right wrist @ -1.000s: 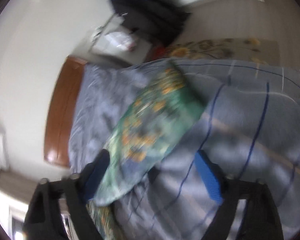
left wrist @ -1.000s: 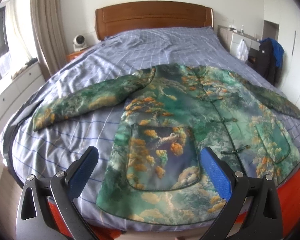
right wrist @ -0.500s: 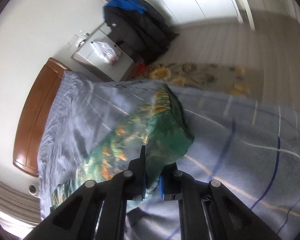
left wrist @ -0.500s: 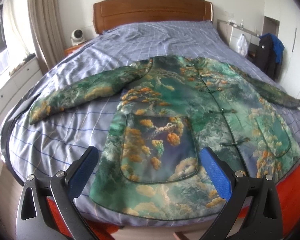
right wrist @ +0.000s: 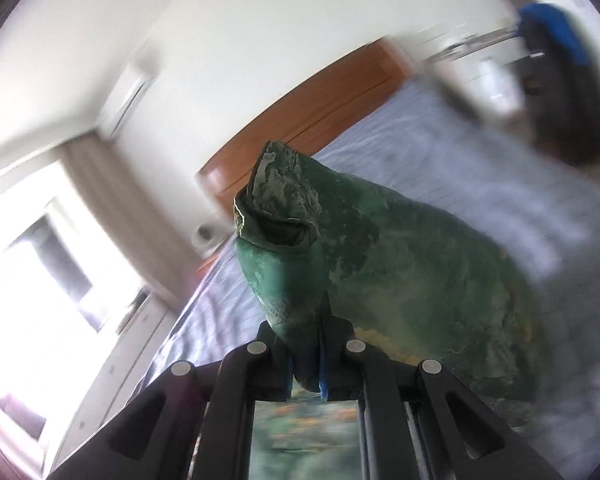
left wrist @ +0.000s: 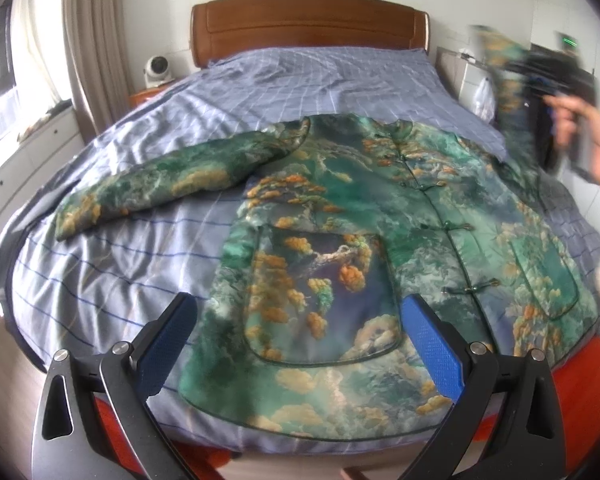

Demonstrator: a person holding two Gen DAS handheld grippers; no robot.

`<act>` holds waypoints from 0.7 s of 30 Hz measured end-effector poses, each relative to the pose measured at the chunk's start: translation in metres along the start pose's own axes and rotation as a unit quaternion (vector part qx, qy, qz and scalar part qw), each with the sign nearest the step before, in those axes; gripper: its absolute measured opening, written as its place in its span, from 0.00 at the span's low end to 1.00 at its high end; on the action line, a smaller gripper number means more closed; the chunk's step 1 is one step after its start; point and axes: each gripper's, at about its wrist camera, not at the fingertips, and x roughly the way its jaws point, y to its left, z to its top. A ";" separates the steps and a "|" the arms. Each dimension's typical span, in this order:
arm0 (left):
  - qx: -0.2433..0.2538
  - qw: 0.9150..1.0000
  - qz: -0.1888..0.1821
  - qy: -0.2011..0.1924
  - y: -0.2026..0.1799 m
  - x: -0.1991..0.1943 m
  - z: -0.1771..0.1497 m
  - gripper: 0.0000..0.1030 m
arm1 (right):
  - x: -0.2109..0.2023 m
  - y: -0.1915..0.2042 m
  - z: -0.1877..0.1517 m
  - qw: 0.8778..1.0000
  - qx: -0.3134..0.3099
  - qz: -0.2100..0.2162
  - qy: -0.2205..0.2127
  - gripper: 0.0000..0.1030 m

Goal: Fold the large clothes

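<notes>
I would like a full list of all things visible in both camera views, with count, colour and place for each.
jacket: one, green with orange and cream print, spread flat on the bed, one sleeve lifted
sleeve: one, green, raised and pinched in the right gripper
bed cover: one, grey-blue with a line grid, across the bed
headboard: one, brown wood, far end of the bed
small white device: one, on the nightstand beside the headboard
curtain: one, beige, far left
left gripper: blue pads, open, above the jacket hem
right gripper: shut on the sleeve
</notes>
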 end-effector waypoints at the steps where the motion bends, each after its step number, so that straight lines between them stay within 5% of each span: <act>1: 0.001 1.000 0.006 -0.004 0.003 -0.002 0.000 0.99 | 0.024 0.019 -0.012 1.000 -0.011 0.005 0.015 0.09; 6: -0.013 0.999 0.035 -0.013 0.026 -0.011 0.001 0.99 | 0.119 0.075 -0.095 0.993 -0.063 -0.027 0.100 0.18; 8: -0.023 0.999 0.043 -0.009 0.035 -0.010 -0.001 0.99 | 0.148 0.080 -0.128 0.986 -0.075 -0.046 0.140 0.34; 9: -0.027 0.999 0.046 -0.006 0.038 -0.009 -0.002 0.99 | 0.159 0.079 -0.141 0.982 -0.079 -0.050 0.165 0.59; 10: -0.032 0.998 0.050 -0.001 0.041 -0.007 -0.003 0.99 | 0.170 0.075 -0.151 0.978 -0.079 -0.048 0.187 0.72; 15: -0.039 0.998 0.047 0.010 0.042 0.003 -0.005 0.99 | 0.142 0.072 -0.177 0.974 -0.093 -0.006 0.207 0.73; 18: -0.034 0.999 0.040 0.012 0.035 0.008 -0.003 0.99 | 0.120 0.063 -0.160 0.978 -0.094 0.022 0.185 0.77; 21: -0.027 0.999 0.028 0.011 0.022 0.010 0.000 0.99 | 0.105 0.037 -0.137 0.983 -0.075 0.000 0.166 0.81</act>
